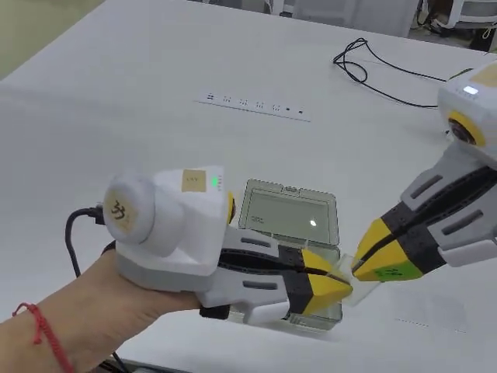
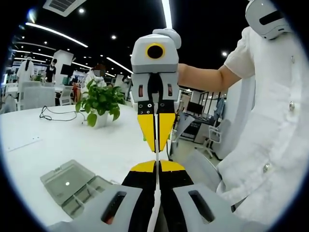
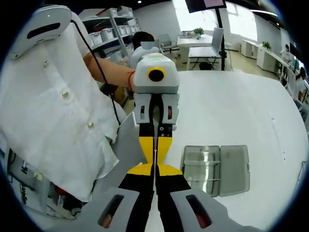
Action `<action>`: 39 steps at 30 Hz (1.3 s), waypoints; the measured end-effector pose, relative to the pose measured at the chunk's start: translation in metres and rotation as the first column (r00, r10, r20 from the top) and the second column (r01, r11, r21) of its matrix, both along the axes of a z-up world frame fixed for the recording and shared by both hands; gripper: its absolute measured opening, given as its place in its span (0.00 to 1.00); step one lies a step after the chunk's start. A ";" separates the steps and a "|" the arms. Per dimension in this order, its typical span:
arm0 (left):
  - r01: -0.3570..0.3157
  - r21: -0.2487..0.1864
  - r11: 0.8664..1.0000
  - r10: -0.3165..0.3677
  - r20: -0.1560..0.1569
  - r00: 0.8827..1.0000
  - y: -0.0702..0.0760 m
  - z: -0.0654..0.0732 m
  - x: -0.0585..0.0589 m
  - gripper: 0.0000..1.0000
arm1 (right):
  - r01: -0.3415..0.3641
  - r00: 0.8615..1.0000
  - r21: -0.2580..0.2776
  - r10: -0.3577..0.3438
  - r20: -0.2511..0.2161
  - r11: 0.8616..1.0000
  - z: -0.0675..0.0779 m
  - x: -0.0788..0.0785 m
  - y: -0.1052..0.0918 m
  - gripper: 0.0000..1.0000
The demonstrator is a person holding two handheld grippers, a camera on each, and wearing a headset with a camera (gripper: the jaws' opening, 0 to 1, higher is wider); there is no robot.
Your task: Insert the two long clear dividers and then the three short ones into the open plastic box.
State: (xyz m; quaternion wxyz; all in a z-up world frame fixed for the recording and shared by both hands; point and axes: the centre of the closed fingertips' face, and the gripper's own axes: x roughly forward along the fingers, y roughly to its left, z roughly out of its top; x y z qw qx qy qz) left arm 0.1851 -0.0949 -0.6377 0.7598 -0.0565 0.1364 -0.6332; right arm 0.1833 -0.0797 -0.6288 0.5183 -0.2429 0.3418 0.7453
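Note:
The open clear plastic box lies on the white table, lid flat toward the far side; its base is mostly hidden behind my left gripper. My right gripper comes in from the right, and the two tips meet nose to nose above the box's right end. Both are shut on a small clear divider, seen edge-on as a thin line between the jaws in each gripper view. The box shows clear partitions standing in its tray half. In the left gripper view the box lies low left.
A white strip with dark marks lies mid-table and a black cable loops at the far right. A faint clear piece rests on the table right of the box. A potted plant stands further off. A black cord trails from my left gripper.

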 end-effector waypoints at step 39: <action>-0.225 0.160 0.961 0.225 0.015 0.974 0.084 -0.043 0.030 0.62 | 0.190 0.970 0.069 -0.198 0.140 0.979 -0.007 0.052 0.040 0.03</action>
